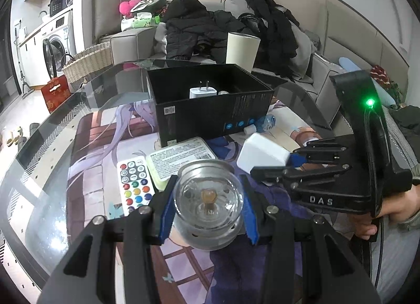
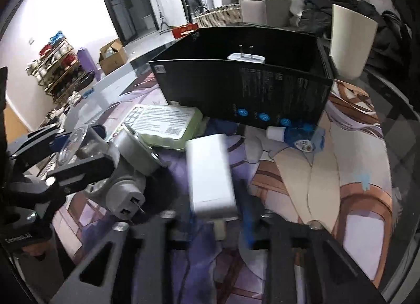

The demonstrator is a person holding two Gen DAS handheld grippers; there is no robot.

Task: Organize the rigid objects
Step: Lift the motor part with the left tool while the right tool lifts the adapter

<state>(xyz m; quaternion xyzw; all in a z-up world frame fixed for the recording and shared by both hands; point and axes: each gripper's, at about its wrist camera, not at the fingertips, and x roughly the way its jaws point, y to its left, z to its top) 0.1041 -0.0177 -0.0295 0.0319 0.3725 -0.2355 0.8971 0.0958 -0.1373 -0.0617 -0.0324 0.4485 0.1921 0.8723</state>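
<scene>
Left gripper [image 1: 208, 199]: blue-padded fingers clamped on either side of a clear-domed plug-in night light [image 1: 208, 200], held above the table.
Night light orientation: dome toward the left wrist camera; in the right wrist view its grey plug base [image 2: 126, 199] with prongs points toward the near edge of the mat.
Right gripper [image 2: 219, 222]: fingers closed on a white power adapter [image 2: 210, 175]; image blurred here, so exact contact at the pads is hard to read.
Adapter position: held just right of the night light, in front of the black box [image 1: 210, 101].
Black box: open top, standing on the printed anime desk mat [image 1: 89, 172]; a white wall charger [image 1: 202, 92] sits inside, prongs upward.
Green flat case [image 1: 181, 162]: lies on the mat, touching the box's near side, just beyond the night light.
Remote control [image 1: 135, 185]: lies beside the case, on its left.
Small blue bottle [image 2: 296, 136]: on its side at the box's right corner.
Cream cylinder [image 1: 242, 49]: upright behind the box.
Glass table [image 1: 34, 162]: carries the mat.
</scene>
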